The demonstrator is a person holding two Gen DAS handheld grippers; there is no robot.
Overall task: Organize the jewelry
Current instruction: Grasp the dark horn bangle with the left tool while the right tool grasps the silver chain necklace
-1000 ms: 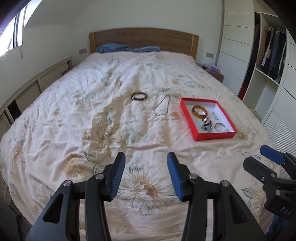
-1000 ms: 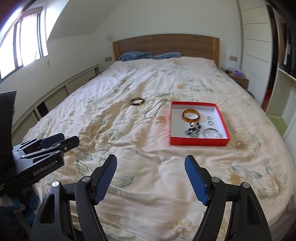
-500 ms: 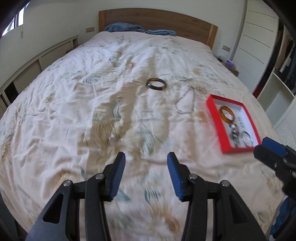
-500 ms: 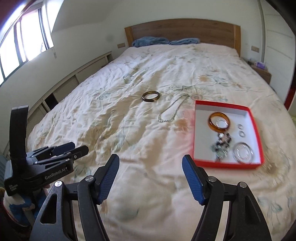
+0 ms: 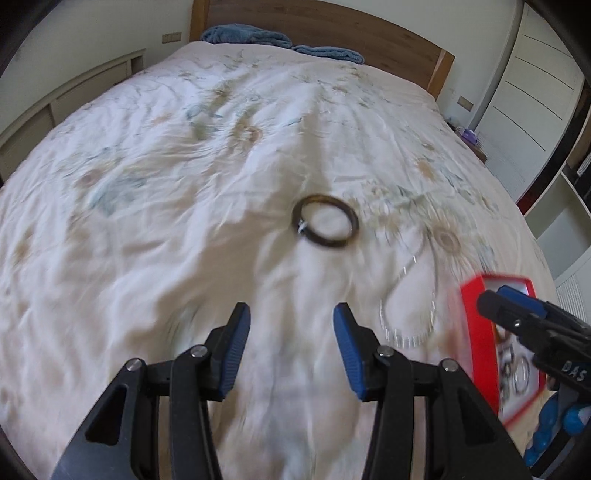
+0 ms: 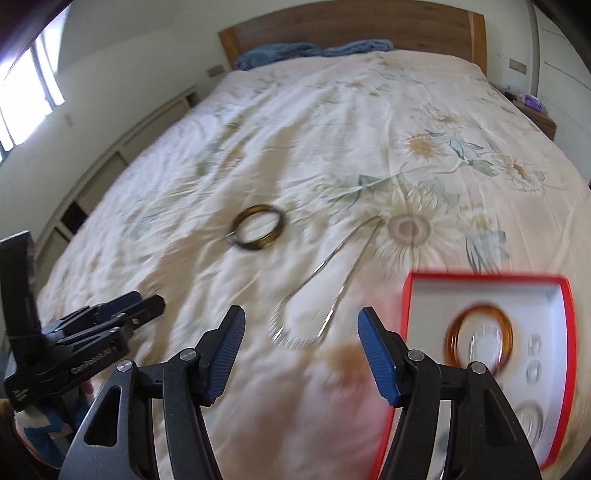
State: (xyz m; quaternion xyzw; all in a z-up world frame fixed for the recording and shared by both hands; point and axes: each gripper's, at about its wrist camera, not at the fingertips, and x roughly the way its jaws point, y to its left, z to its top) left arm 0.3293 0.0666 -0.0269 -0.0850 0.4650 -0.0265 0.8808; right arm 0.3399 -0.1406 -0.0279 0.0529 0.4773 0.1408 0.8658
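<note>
A dark bangle lies on the flowered bedspread, ahead of both grippers. A thin silver necklace lies stretched to its right. At the right stands a red tray that holds an amber bangle, small rings and a clear bangle. My left gripper is open over bare bedspread, short of the dark bangle, with nothing between its fingers. My right gripper hangs over the near end of the necklace; its jaws are closing and the pads do not touch anything.
The bed has a wooden headboard with blue pillows against it. Low cabinets line the left wall. A bedside table and wardrobe doors stand on the right.
Both grippers have moved forward and down over the bed, so the bangle, necklace and tray are much nearer. The right gripper's jaws have narrowed somewhat.
</note>
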